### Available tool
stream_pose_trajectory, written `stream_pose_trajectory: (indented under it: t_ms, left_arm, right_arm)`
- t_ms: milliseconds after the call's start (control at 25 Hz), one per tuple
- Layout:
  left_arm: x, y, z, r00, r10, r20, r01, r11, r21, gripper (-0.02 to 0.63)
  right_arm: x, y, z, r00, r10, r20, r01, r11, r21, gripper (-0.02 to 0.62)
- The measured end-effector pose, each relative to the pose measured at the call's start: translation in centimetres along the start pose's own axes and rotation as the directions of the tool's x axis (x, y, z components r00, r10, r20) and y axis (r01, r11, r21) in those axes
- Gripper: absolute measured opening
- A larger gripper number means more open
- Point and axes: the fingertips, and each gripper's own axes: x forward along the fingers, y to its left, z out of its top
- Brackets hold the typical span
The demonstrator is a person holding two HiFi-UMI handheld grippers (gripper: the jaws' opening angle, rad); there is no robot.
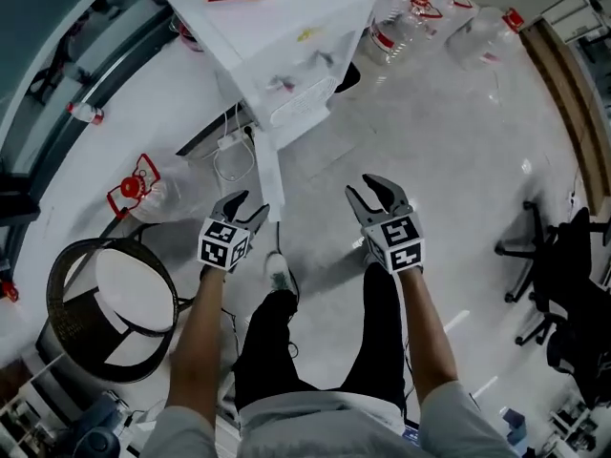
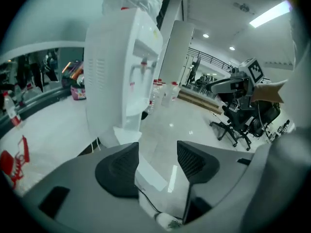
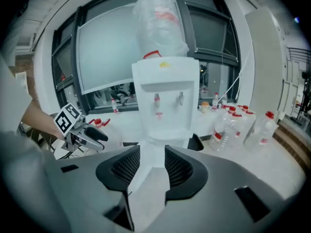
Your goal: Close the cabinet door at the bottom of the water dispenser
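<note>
Left gripper, right gripper: ribbed dark jaws apart, empty, before boxy white water dispenser

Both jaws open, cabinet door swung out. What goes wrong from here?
The thin white cabinet door stands edge-on to the left gripper; a push could glance off.
The white plug and cable loop lies on the floor beside it and might get caught.
A hard shove could rock the clear water bottle on top.

We list: left gripper and right gripper, grey shells, black ribbed pads, each with a black-and-white marker cube. We wear a grey short-sleeved top, black trousers and a pale shoe.
</note>
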Motion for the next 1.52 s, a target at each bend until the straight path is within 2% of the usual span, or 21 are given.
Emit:
stream_pose_trajectory:
  t_ms: [80,240,360,520,600,720,840,960,1120,1360,1520]
  left_arm:
    - [2.3,-0.5,-4.0,0.998,-0.008,-0.059,0.007,1.000,-0.029,0.265]
    - [6.1,-0.3,-10.8,0.984,0.013,-0.179,-0.037,0.991,-0.132,0.272]
    - [8.0,-0.6,-13.6,0.978,-0.002,-0.208,-0.047,0.972,-0.230,0.272]
    - [9.4,-1.3,-15.9,0.969,0.024,-0.245,-0.103,0.944,-0.314,0.268]
    - [9.9,-1.8,-16.5,0.967,0.040,-0.251,-0.127,0.931,-0.342,0.245]
    - [10.2,-2.1,-16.6,0.964,0.091,-0.250,-0.181,0.912,-0.369,0.194]
    - [10.5,-2.3,-16.4,0.954,0.128,-0.271,-0.229,0.895,-0.383,0.190]
    - [11.5,-3.3,-15.9,0.950,0.124,-0.285,-0.240,0.875,-0.421,0.190]
    - [13.7,-5.0,-14.2,0.952,0.121,-0.283,-0.254,0.826,-0.503,0.192]
    - [18.5,-7.6,-11.0,0.961,0.141,-0.237,-0.263,0.728,-0.633,0.210]
    - [22.4,-9.1,-8.1,0.973,0.134,-0.185,-0.228,0.658,-0.718,0.224]
  right_arm:
    - [1.4,0.0,-3.7,0.999,0.031,-0.042,-0.029,0.999,0.031,0.195]
    - [3.6,-0.5,-9.5,0.992,0.061,-0.108,-0.055,0.997,0.063,0.196]
    - [4.4,-0.8,-11.6,0.990,0.069,-0.127,-0.059,0.995,0.081,0.197]
    - [3.9,-1.0,-12.7,0.989,0.076,-0.129,-0.062,0.992,0.106,0.196]
    - [3.3,-1.4,-12.9,0.989,0.074,-0.127,-0.060,0.992,0.115,0.193]
    - [2.1,-2.3,-13.1,0.990,0.063,-0.123,-0.048,0.991,0.121,0.193]
    - [0.7,-3.3,-13.8,0.990,0.050,-0.130,-0.033,0.992,0.125,0.193]
    - [-0.7,-4.7,-14.9,0.989,0.027,-0.143,-0.008,0.991,0.130,0.193]
    - [-2.4,-6.8,-15.4,0.988,-0.003,-0.157,0.027,0.988,0.149,0.193]
    - [-4.5,-10.8,-15.2,0.988,-0.061,-0.140,0.083,0.983,0.163,0.193]
    - [-4.3,-13.8,-15.6,0.989,-0.065,-0.136,0.089,0.981,0.174,0.193]
